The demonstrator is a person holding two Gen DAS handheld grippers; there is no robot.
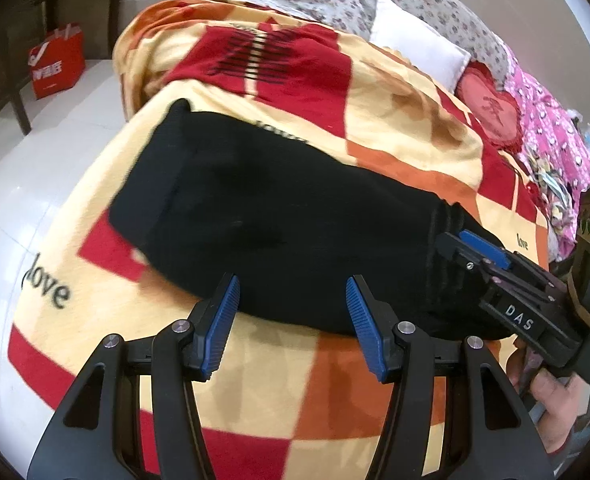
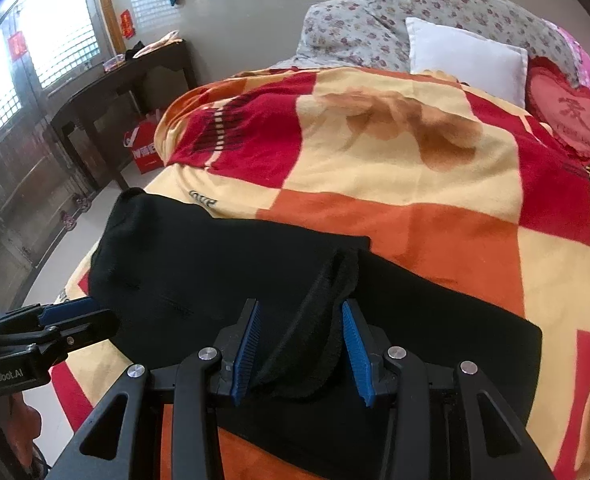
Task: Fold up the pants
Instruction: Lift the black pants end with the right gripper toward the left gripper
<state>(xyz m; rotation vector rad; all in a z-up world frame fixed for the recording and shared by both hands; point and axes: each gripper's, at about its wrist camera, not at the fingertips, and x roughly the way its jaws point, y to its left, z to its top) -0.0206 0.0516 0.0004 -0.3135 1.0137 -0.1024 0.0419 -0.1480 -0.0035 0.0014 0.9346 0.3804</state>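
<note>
Black pants point(image 1: 279, 216) lie folded lengthwise on a checked red, orange and yellow blanket point(image 1: 287, 372). My left gripper point(image 1: 293, 312) is open and empty at the pants' near edge. It also shows in the right wrist view point(image 2: 75, 316) beside the pants' left end. My right gripper point(image 2: 301, 344) is open, with a raised fold of the pants point(image 2: 311, 320) standing between its pads; the jaws are not closed on it. In the left wrist view the right gripper point(image 1: 461, 246) sits at the pants' right end.
The blanket covers a bed with a white pillow point(image 2: 467, 56), a red heart cushion point(image 2: 567, 120) and a floral quilt point(image 2: 375, 20) at its head. A dark table point(image 2: 127, 80) and a red bag point(image 1: 57, 60) stand on the floor to the left.
</note>
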